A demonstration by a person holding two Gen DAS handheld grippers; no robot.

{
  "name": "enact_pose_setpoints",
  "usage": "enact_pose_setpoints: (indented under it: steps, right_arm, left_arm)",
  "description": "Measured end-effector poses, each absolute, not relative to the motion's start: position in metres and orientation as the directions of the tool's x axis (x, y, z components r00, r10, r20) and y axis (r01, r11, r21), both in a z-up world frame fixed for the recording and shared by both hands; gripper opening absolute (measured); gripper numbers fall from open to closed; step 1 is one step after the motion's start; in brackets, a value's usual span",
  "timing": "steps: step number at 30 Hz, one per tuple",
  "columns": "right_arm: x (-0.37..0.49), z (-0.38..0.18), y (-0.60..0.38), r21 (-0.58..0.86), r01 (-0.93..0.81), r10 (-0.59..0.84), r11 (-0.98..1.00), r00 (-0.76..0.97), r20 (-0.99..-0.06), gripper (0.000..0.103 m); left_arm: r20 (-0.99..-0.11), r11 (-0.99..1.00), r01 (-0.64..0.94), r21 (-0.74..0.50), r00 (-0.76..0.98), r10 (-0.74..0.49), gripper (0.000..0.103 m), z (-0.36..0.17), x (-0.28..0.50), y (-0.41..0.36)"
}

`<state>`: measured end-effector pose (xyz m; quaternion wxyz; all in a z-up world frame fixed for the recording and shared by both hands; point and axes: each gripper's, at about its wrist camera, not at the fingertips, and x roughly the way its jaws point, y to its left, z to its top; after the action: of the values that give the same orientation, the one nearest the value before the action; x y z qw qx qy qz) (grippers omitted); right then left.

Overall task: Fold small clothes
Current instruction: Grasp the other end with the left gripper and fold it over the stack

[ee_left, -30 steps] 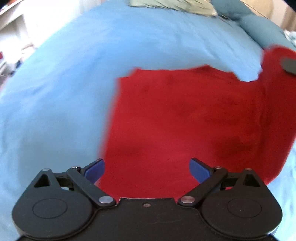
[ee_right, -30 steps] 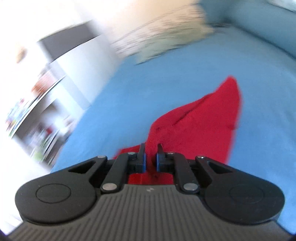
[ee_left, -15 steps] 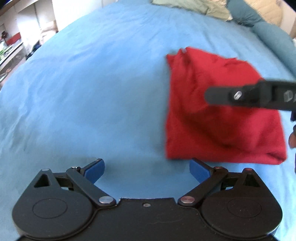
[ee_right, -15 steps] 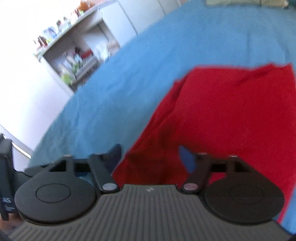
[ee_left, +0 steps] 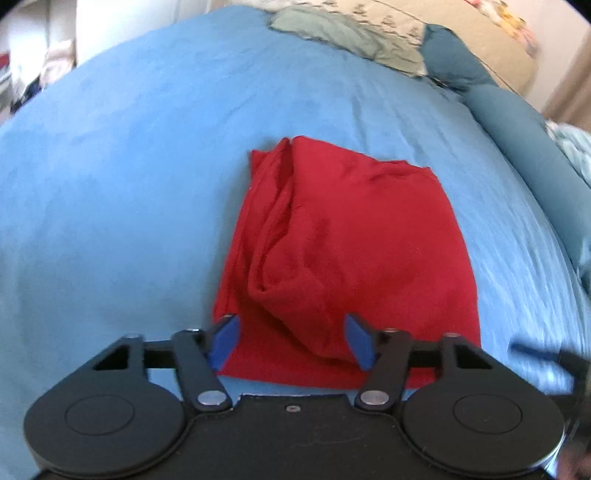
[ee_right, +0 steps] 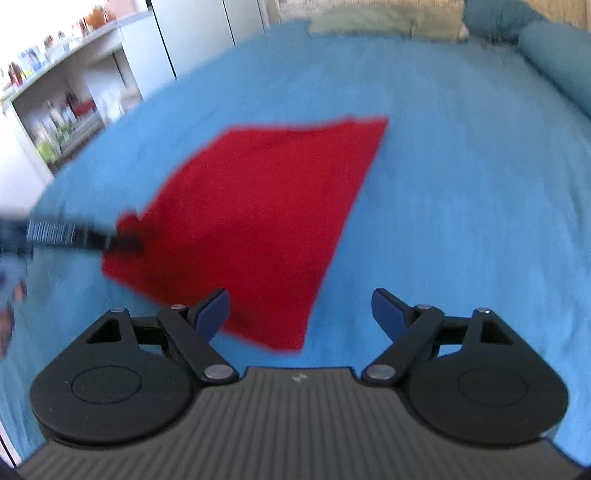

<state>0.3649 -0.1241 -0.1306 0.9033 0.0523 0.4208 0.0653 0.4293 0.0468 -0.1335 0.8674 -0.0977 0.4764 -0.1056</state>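
A red garment [ee_left: 351,236] lies folded in a rough rectangle on the blue bedsheet [ee_left: 129,166], with a rumpled ridge along its left side. My left gripper [ee_left: 291,339] is low over the garment's near edge. Its jaws are closing with that edge between the blue pads, which stand apart. In the right wrist view the left gripper [ee_right: 122,240] reaches in at the garment's [ee_right: 258,214] left corner. My right gripper [ee_right: 301,314] hovers over the near right corner, its jaws opening and nothing held between them. It shows as a dark blur [ee_left: 535,354] in the left wrist view.
A grey-green cloth [ee_left: 347,33] and beige patterned bedding [ee_left: 461,37] lie at the head of the bed. A teal bolster [ee_left: 517,136] runs along the right side. White shelves with bottles [ee_right: 62,110] stand to the left of the bed.
The right gripper let go of the red garment, opened wide and sank toward the bed. The garment now lies folded. The left gripper moved to its near edge and its jaws narrowed.
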Motion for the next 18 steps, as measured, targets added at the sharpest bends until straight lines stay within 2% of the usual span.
enact_pose_setpoints:
  steps: [2, 9, 11, 15, 17, 18]
  right_arm:
    - [0.361, -0.141, -0.118, 0.152, -0.065, 0.159, 0.986, 0.627, -0.763, 0.099]
    - [0.371, -0.164, -0.094, 0.105, 0.033, 0.059, 0.994, 0.641, -0.765, 0.097]
    - [0.372, -0.164, -0.100, 0.127, 0.081, 0.044, 0.989, 0.653, -0.756, 0.097]
    - [0.373, -0.169, -0.100, 0.049, 0.164, -0.070, 0.985, 0.648, -0.758, 0.093]
    - [0.373, -0.171, -0.097, 0.003, 0.167, -0.110, 0.986, 0.658, -0.745, 0.081]
    - [0.370, -0.169, -0.095, -0.019, 0.166, -0.128, 0.986, 0.676, -0.726, 0.078]
  left_arm:
    - [-0.806, 0.952, 0.048, -0.304, 0.519, -0.284, 0.053, -0.136, 0.434, 0.050]
    - [-0.811, 0.941, -0.012, -0.338, 0.510, -0.285, 0.037, -0.140, 0.441, 0.052]
    - [-0.813, 0.941, -0.015, -0.339, 0.508, -0.285, 0.013, -0.139, 0.439, 0.053]
    - [-0.792, 0.933, -0.007, -0.360, 0.531, -0.301, 0.007, -0.134, 0.440, 0.053]
    - [-0.769, 0.928, 0.005, -0.371, 0.558, -0.311, 0.007, -0.124, 0.437, 0.055]
    - [-0.758, 0.925, 0.005, -0.380, 0.571, -0.314, 0.007, -0.118, 0.435, 0.057]
